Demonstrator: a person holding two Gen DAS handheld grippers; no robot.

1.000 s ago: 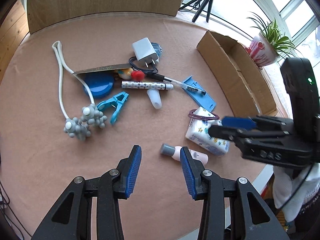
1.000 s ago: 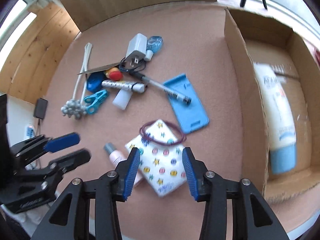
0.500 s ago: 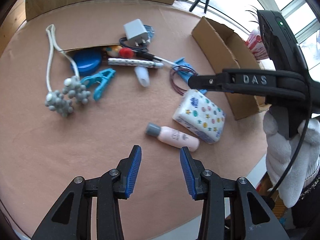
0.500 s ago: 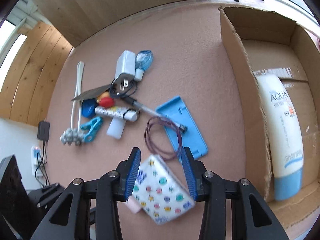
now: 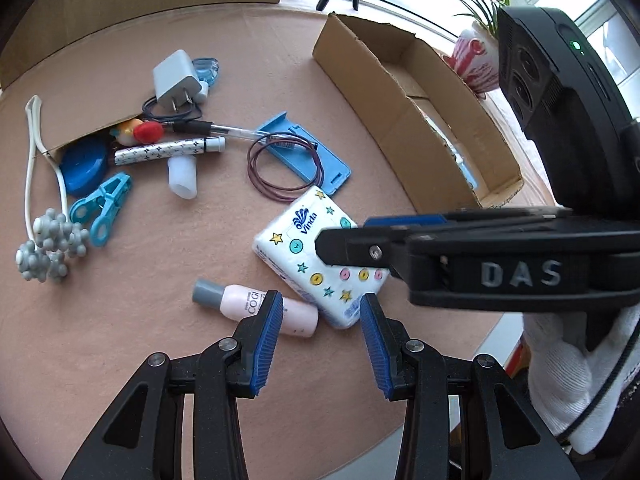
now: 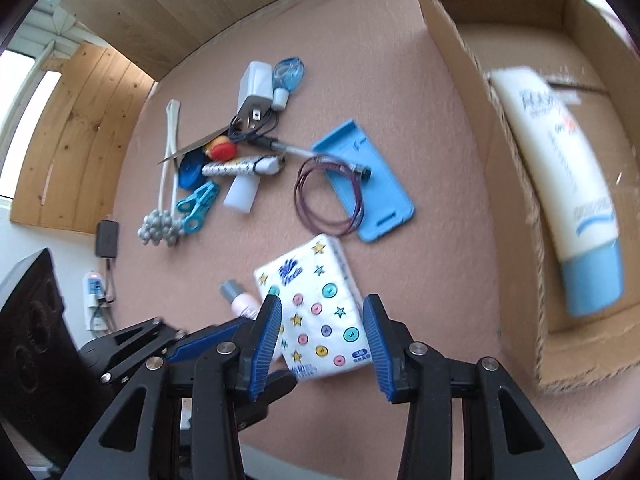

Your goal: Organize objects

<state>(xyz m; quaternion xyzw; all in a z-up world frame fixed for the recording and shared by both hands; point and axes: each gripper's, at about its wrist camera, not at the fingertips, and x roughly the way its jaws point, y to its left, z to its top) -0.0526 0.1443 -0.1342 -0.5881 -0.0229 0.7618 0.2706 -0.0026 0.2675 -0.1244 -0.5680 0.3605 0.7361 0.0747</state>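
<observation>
Pink felt covers the worktop (image 5: 120, 340), with wooden panels behind it. At centre lies the tissue pack (image 5: 316, 248), a soft white packet printed with coloured stars and buttons and a blue "Vinda" logo; it rests flat on the felt, touching the pink bottle (image 5: 256, 306) with its grey cap. The right gripper (image 6: 322, 334) hovers over the pack with its blue-padded fingers (image 6: 266, 336) spread apart on either side of it, not pressing it. The left gripper (image 5: 320, 334) is likewise open and empty, near the bottle's base. A purple hair tie (image 5: 284, 170) lies beyond the pack, overlapping a blue stand (image 5: 308, 152) on which a pen (image 5: 224, 128) rests. Further left sit a white charger (image 5: 176, 80), a patterned tube (image 5: 168, 150), a blue clip (image 5: 102, 208), a blue lid (image 5: 84, 164) and a grey massager (image 5: 48, 248). To the right stands an open box (image 6: 504, 184) of cardboard; inside it lies a single white lotion tube (image 6: 560, 184) with a blue cap, lengthwise along the near wall.
</observation>
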